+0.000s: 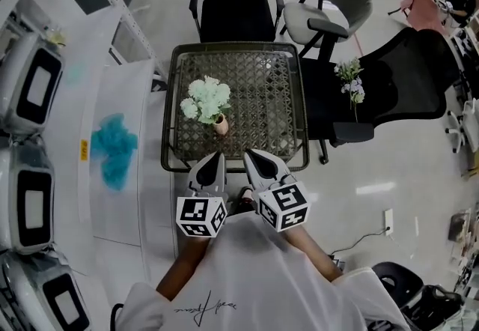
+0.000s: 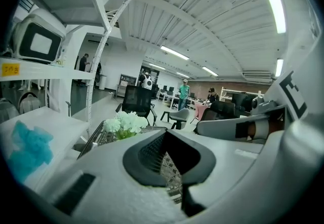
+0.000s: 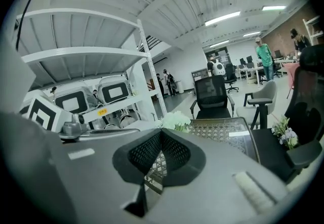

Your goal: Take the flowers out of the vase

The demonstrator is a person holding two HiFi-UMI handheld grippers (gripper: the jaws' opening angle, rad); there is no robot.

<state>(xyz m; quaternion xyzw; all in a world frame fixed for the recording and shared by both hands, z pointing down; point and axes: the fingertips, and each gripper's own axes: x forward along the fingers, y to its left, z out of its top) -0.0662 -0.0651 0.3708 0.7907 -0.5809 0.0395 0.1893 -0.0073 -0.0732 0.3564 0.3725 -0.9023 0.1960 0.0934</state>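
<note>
A bunch of white flowers (image 1: pixel 207 97) stands in a small tan vase (image 1: pixel 221 125) on the left half of the glass-topped woven table (image 1: pixel 281 97). My left gripper (image 1: pixel 212 166) hovers at the table's near edge, just short of the vase, shut and empty. Beside it my right gripper (image 1: pixel 262 165) is also shut with nothing in it. In the left gripper view the flowers (image 2: pixel 125 122) show beyond and left of the closed left gripper (image 2: pixel 164 132). The right gripper view has the flowers (image 3: pixel 176 119) just above the closed right gripper (image 3: pixel 161 132).
A black office chair (image 1: pixel 236 0) stands behind the table, with a grey chair (image 1: pixel 329 15) to its right. A black lounge chair (image 1: pixel 397 82) at the right carries a small flower sprig (image 1: pixel 350 81). White shelving (image 1: pixel 112 97) at the left holds machines and a blue cloth (image 1: pixel 114 146).
</note>
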